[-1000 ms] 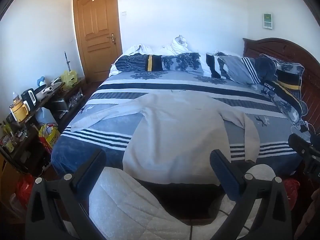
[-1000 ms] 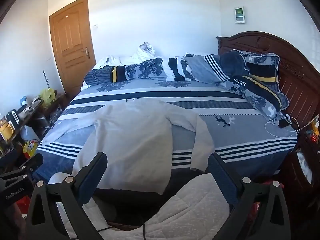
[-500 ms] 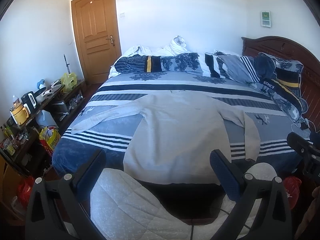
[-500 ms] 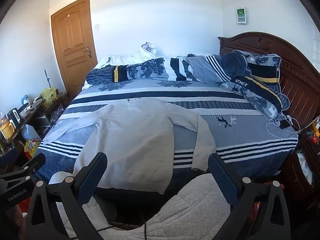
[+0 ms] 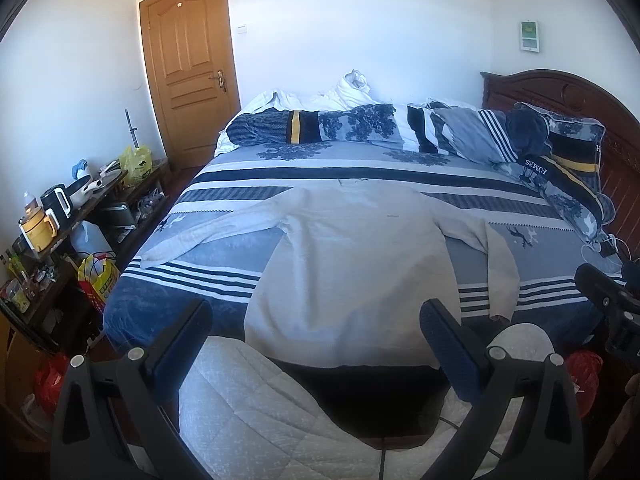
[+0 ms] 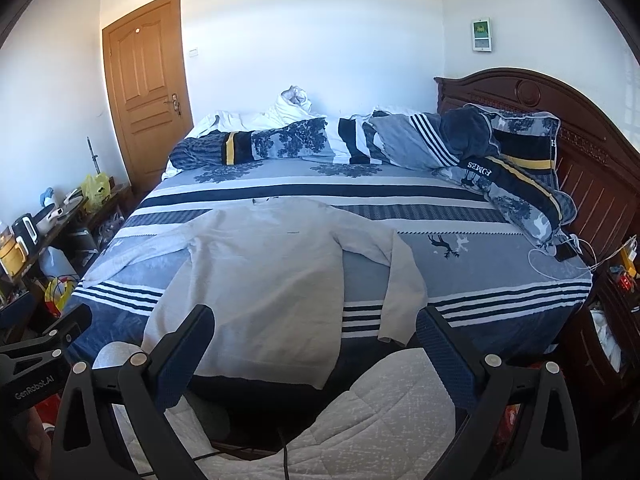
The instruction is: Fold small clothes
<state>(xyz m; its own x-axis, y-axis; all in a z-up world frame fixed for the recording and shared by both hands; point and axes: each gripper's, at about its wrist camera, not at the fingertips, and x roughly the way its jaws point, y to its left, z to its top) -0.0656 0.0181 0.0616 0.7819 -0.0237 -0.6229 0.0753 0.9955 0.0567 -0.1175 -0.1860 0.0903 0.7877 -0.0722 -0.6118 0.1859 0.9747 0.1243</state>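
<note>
A pale grey long-sleeved sweater [image 5: 352,256] [image 6: 260,276] lies flat on the striped bed [image 5: 540,300], collar toward the far side, hem hanging over the near edge. One sleeve stretches out to the left; the other bends down at the right. My left gripper [image 5: 316,328] is open and empty, held back from the bed just short of the hem. My right gripper [image 6: 314,334] is likewise open and empty, in front of the hem and the right sleeve's cuff [image 6: 394,330]. Each gripper shows at the edge of the other's view.
Rolled bedding and pillows [image 5: 360,124] line the far side of the bed; a dark wooden headboard [image 6: 560,120] stands right. A cluttered shelf [image 5: 52,216] with kettles and bags runs along the left wall by a wooden door [image 5: 188,60]. Quilted white trouser legs [image 5: 260,408] fill the foreground.
Both views have shifted only slightly; the grippers stay open and the sweater lies as before.
</note>
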